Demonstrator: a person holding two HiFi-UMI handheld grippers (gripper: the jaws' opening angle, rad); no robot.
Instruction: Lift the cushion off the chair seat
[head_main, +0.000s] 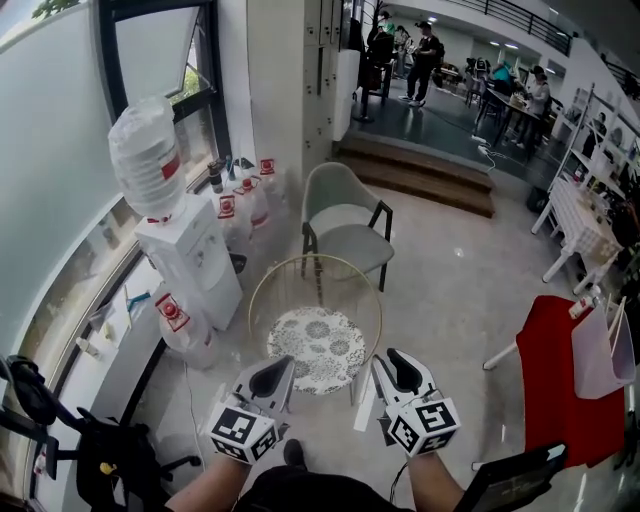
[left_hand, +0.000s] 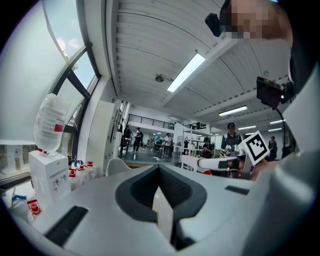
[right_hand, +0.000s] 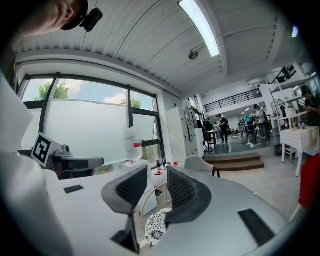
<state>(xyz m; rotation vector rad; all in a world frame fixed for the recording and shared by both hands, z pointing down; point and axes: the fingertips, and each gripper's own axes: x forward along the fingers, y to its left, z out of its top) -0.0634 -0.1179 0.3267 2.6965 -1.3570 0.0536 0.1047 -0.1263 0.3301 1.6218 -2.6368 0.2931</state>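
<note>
A round chair with a thin gold wire rim (head_main: 315, 257) stands just in front of me. On its seat lies a round white cushion (head_main: 318, 348) with a dark flower pattern. My left gripper (head_main: 272, 380) hovers over the cushion's near left edge, and its dark pads meet at the tips with nothing between them (left_hand: 159, 170). At the cushion's near right edge, my right gripper (head_main: 400, 372) stands open. In the right gripper view a clear gap shows between the ribbed pads of the right gripper (right_hand: 157, 170). Through that gap I see the cushion (right_hand: 157, 227) and the gold rim (right_hand: 150, 193) below.
A white water dispenser (head_main: 190, 250) with a bottle on top stands at the left, with several water jugs (head_main: 245, 205) around it. A grey-green chair (head_main: 345, 225) is behind the wire chair. A red chair (head_main: 560, 380) is at the right. People stand far back.
</note>
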